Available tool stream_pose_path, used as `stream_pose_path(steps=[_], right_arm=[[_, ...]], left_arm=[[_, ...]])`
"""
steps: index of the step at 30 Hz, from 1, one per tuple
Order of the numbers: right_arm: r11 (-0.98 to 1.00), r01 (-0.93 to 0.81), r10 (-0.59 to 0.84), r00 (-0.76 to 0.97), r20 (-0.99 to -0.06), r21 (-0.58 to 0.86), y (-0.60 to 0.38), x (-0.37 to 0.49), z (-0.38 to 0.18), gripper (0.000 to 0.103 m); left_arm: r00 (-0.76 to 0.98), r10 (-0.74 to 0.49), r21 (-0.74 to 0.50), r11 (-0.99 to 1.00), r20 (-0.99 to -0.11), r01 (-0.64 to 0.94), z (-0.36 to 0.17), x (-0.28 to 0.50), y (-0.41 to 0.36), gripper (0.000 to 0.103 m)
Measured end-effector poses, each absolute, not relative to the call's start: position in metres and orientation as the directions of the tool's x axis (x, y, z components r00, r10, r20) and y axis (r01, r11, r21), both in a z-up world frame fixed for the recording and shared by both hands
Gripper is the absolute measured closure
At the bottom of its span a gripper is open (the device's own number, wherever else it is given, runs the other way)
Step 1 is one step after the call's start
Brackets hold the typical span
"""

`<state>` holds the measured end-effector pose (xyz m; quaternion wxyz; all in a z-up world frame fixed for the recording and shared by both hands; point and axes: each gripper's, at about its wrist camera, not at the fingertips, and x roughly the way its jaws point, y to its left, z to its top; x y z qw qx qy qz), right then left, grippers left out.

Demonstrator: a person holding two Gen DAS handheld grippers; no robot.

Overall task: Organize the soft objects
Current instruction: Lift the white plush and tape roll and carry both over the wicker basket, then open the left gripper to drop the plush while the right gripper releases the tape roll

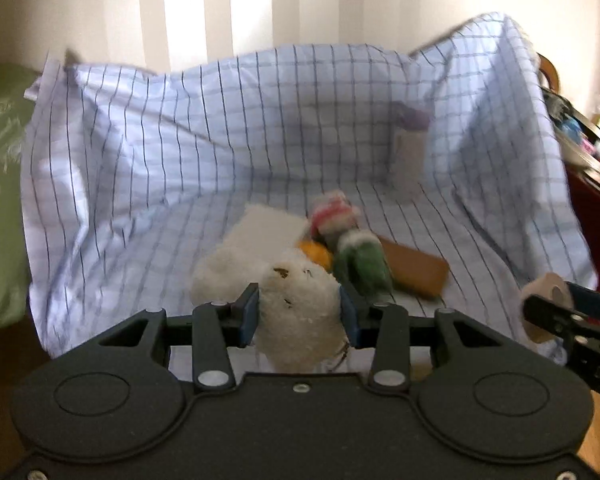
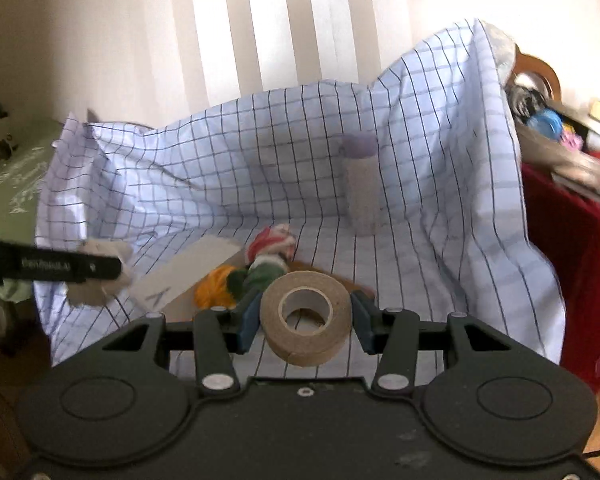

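Left hand-held gripper (image 1: pixel 299 312) nearest in left wrist view, blue pads pressed on both sides of white plush toy (image 1: pixel 298 312), clamped tight, toy bulging above and below the pads. Small dark marks on the toy's fluffy face. Seen from right wrist view, same toy (image 2: pixel 96 276) at left edge, partly behind a black finger.

Right hand-held gripper (image 2: pixel 305 318) closed on roll of tan tape (image 2: pixel 306 314), pads touching the roll's outer sides, core hole facing the camera. Same roll (image 1: pixel 546 300) at right edge of left wrist view, held between dark fingers.

Both loads held above checked cloth (image 1: pixel 180 168), light blue with dark grid lines, spread flat in front and draped up at back and sides.

Just beyond, cluster lying on the cloth: white fluffy pad (image 1: pixel 260 236), orange yarn ball (image 2: pixel 214 286), green-and-white knitted piece (image 1: pixel 362 260), red-and-white knitted piece (image 1: pixel 332 212), all touching or nearly so. Brown flat card (image 1: pixel 416 270) just right of the green piece. White box (image 2: pixel 188 272) tilted, letter-like mark on its near face.

Farther back right, upright white bottle with purple cap (image 2: pixel 362 184) on the cloth, blurred.

Left, green fabric with white print (image 1: pixel 0 168). Right, red cloth (image 2: pixel 568 240) with cluttered items on top, too blurred to name. Behind, pale vertical blinds (image 2: pixel 260 20).
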<state>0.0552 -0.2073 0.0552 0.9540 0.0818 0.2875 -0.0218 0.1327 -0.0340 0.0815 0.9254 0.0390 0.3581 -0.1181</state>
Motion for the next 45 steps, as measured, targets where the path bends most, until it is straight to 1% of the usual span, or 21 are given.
stream_pose_path(steps=[7,15,22,27,31,33,37,45], right_arm=[[0.979,0.083,0.039,0.822,-0.569,0.186,-0.192,0.005,0.047,0.055],[0.978,0.081,0.046,0.817,-0.575,0.194,-0.183,-0.032,0.047,0.055],[0.982,0.101,0.022,0.78,-0.625,0.162,-0.176,-0.033,0.034,0.055],[0.985,0.104,0.016,0.749,-0.662,0.142,-0.173,-0.029,0.024,0.055],[0.982,0.11,0.024,0.727,-0.686,0.151,-0.175,-0.024,0.018,0.055],[0.982,0.115,0.023,0.722,-0.691,0.152,-0.176,-0.023,0.016,0.055],[0.981,0.114,0.029,0.713,-0.701,0.156,-0.176,-0.02,0.014,0.055],[0.983,0.099,0.042,0.696,-0.716,0.154,-0.173,-0.014,0.011,0.055]], left_arm=[[0.692,-0.186,-0.03,0.972,-0.697,0.232,0.059,0.077,-0.039,0.061],[0.668,-0.178,-0.064,0.979,-0.723,0.191,0.039,0.042,-0.034,0.061],[0.612,-0.17,-0.092,0.983,-0.772,0.157,0.013,0.036,-0.029,0.061],[0.594,-0.159,-0.095,0.986,-0.789,0.138,0.002,0.035,-0.026,0.06],[0.58,-0.157,-0.095,0.986,-0.8,0.136,-0.002,0.034,-0.026,0.06],[0.579,-0.15,-0.086,0.987,-0.802,0.136,-0.003,0.034,-0.028,0.057],[0.575,-0.135,-0.068,0.988,-0.807,0.135,-0.005,0.033,-0.03,0.055],[0.59,-0.111,-0.053,0.992,-0.8,0.115,-0.003,0.032,-0.026,0.045]])
